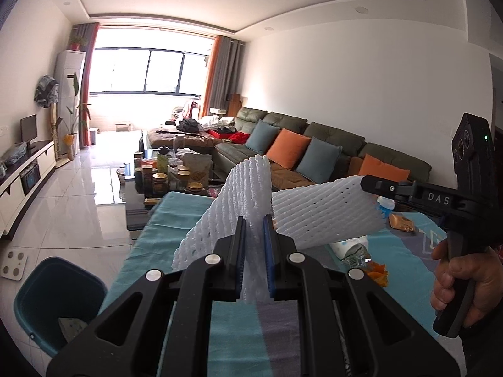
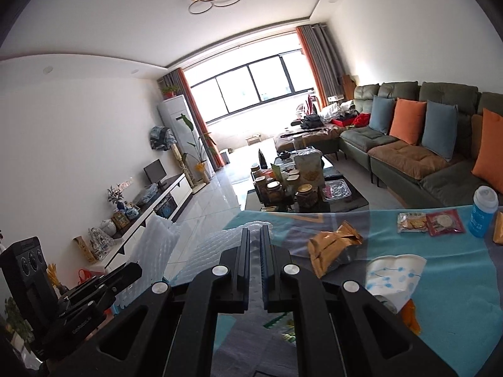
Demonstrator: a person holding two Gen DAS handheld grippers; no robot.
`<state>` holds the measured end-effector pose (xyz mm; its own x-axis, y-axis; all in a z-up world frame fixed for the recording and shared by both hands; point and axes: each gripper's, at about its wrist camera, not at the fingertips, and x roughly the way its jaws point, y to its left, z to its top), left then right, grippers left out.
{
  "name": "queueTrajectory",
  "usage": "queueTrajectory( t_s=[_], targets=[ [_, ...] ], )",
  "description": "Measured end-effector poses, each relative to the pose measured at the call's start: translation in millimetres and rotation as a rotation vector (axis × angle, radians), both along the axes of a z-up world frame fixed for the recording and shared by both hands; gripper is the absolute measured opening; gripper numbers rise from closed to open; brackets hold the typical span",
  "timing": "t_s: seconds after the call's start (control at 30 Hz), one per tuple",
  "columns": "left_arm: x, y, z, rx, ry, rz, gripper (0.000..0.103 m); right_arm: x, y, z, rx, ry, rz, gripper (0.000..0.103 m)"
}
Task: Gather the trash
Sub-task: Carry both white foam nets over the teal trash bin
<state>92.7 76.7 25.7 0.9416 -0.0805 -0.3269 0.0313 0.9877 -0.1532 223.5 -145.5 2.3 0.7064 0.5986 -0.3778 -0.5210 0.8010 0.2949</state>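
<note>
My left gripper [image 1: 255, 220] is shut on a white foam net sleeve [image 1: 235, 188], which stands up between its pads above the teal-clothed table [image 1: 163, 223]. To its right, a hand holds my right gripper [image 1: 366, 183], shut on a second white foam net [image 1: 323, 210]. In the right wrist view that gripper [image 2: 256, 231] pinches its foam net [image 2: 213, 245], and the left gripper [image 2: 135, 270] with its own net [image 2: 157, 242] is at the lower left. A gold snack bag [image 2: 333, 248], a crushed paper cup [image 2: 393, 276] and snack packets [image 2: 411, 221] lie on the cloth.
A teal bin [image 1: 53, 292] stands on the floor left of the table, with something in it. A blue bottle [image 2: 484, 213] stands at the table's far right. Beyond are a coffee table crowded with jars [image 1: 163, 182], a sofa [image 1: 330, 144] and a TV cabinet [image 1: 28, 169].
</note>
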Motion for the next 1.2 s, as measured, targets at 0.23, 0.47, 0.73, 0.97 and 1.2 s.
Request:
queueTrajectory(
  t_s=[0.23,0.47,0.73,0.97,1.2],
  targets=[
    [-41.3,42.7,5.2,-0.001,-0.024,0.121,0.011,-11.6,47.6,7.6,-0.014,-0.022,0.099,0.005],
    [-78.4,93.6,5.4,-0.008,-0.022,0.252,0.011,-20.4,106.2,6.4,-0.032,-0.02,0.205,0.005],
    [-114.9,162.6,-2.8,-0.007,-0.001,0.403,0.011,-26.3,181.2,-1.9,-0.088,-0.01,0.321,0.005],
    [-132.2,216.5,-14.6,-0.008,0.042,0.488,0.012,-17.6,231.4,-9.1,-0.143,0.0,0.383,0.005],
    [-132.5,247.0,-43.6,-0.049,0.109,0.523,0.012,-10.9,281.3,-34.5,-0.236,0.028,0.433,0.005]
  ],
)
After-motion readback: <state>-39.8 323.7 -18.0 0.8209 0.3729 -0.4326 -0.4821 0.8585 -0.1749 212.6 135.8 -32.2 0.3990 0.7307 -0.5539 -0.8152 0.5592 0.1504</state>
